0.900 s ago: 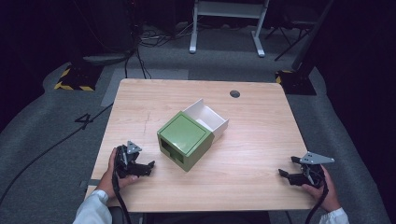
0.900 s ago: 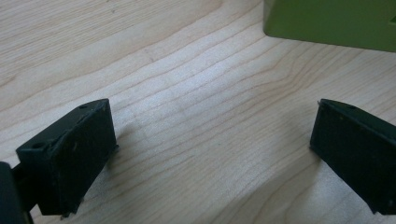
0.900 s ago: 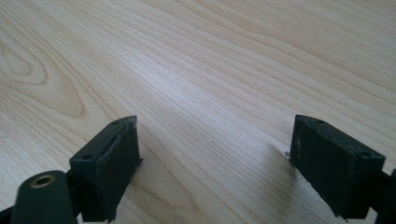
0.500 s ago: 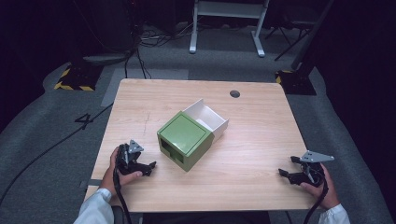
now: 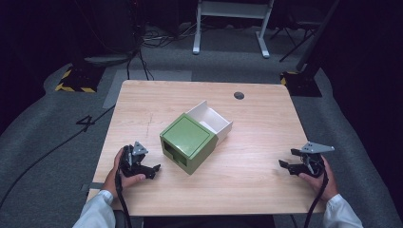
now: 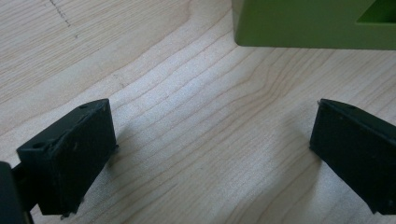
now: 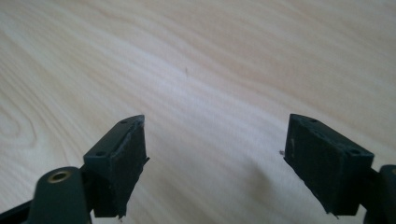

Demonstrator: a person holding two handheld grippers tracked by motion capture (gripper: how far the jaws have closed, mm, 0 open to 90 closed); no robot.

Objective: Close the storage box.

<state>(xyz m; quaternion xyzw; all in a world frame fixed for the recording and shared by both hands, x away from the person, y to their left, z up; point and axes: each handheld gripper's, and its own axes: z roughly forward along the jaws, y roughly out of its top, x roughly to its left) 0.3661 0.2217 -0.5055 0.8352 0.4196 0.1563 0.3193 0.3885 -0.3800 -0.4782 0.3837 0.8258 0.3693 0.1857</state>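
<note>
Green box (image 5: 187, 142) with white drawer (image 5: 212, 121) sliding out, sitting mid-table (image 5: 256, 190), left gripper (image 5: 151, 168) lying just beside the box's near-left corner, jaws spread, right gripper (image 5: 286, 160) resting well apart to the box's right, jaws spread

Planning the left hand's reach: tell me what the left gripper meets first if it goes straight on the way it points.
Probably the green box: it lies just ahead of the open left gripper, with only bare table between, though slightly off-centre.

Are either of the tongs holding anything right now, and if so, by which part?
Nothing is held. The left tongs and right tongs are both open over bare table.
</note>
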